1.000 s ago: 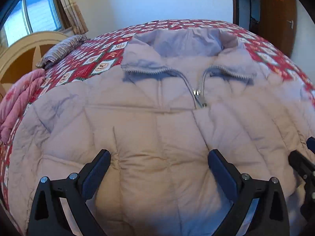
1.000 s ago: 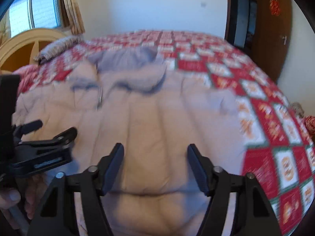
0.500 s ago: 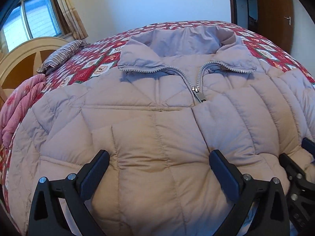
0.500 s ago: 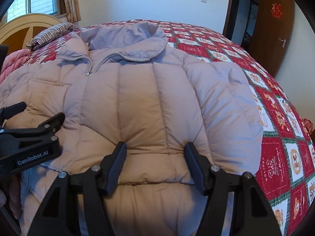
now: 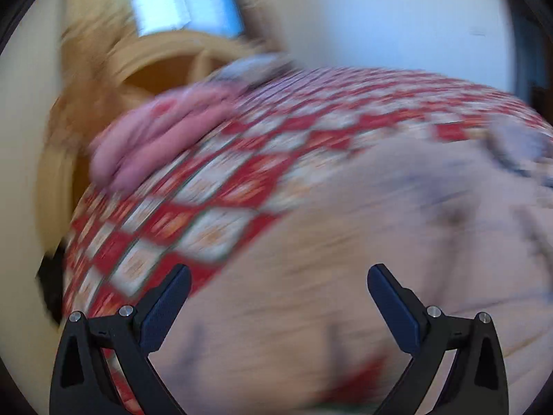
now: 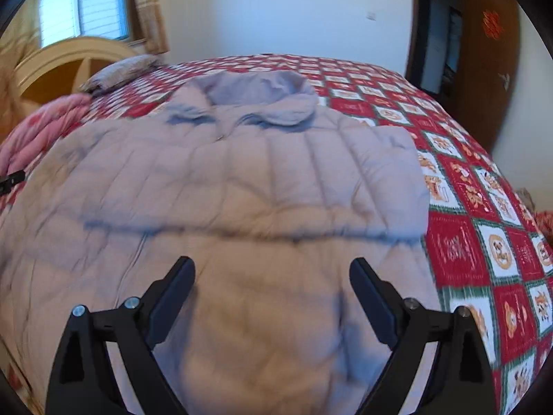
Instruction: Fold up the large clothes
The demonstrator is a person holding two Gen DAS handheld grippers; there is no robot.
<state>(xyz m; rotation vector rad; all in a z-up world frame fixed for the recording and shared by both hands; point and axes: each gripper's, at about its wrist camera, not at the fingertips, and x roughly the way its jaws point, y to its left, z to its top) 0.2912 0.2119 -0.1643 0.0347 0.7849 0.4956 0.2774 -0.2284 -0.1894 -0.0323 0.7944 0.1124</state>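
My right claw (image 6: pixel 272 306) is opening and now stands wide, with the padded jacket (image 6: pixel 242 186) lying unpressed beneath and ahead of it. A second ago it was narrower on the hem, so that fold is released. My left claw (image 5: pixel 278 306), also wide and empty, has swung to the jacket's left edge, over the checked bedspread (image 5: pixel 193 214). Only the right view shows the collar (image 6: pixel 255 93) ahead; the left view is blurred.

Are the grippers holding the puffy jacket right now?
No, neither. The right gripper is opening above the pale quilted puffer jacket, nothing between its pads. The left gripper is open too.
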